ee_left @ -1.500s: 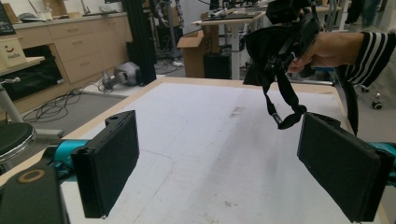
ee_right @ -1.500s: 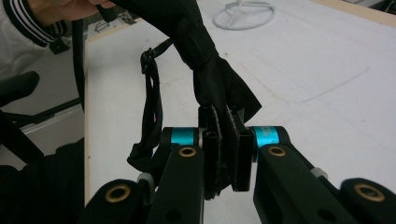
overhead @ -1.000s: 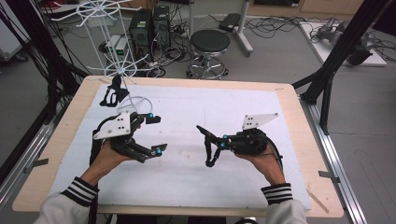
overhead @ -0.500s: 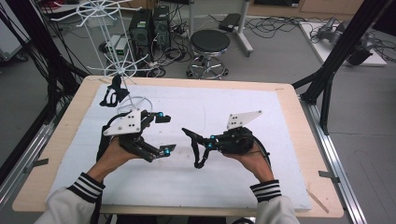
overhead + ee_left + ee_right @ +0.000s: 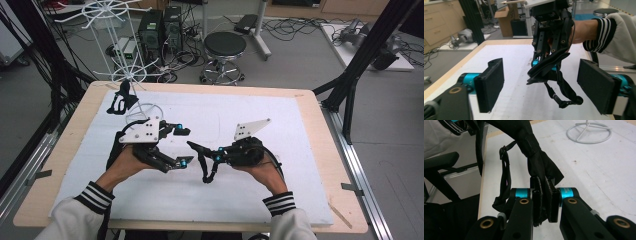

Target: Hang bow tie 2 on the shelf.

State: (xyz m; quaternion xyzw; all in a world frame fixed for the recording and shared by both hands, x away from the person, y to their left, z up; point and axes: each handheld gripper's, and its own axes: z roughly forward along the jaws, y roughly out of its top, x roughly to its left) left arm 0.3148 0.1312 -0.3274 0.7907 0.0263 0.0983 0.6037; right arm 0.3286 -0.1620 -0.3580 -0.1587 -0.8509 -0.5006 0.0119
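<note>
Two grippers meet mid-table: the right gripper (image 5: 202, 161), clenched on a black strap (image 5: 549, 67), presents it. At its nine o'clock, the left gripper (image 5: 182, 146) has just been closing around the strap without touching it. Next, I judge, it must pinch the strap squarely.

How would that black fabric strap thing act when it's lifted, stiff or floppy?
Probably floppy: the black fabric strap piece sags and folds where it hangs from the right gripper, with a thin loop dangling below it. It looks light, since a pinch at one edge carries it. It seems unlikely to slip, as the shut jaws press the cloth flat in the right gripper view.
</note>
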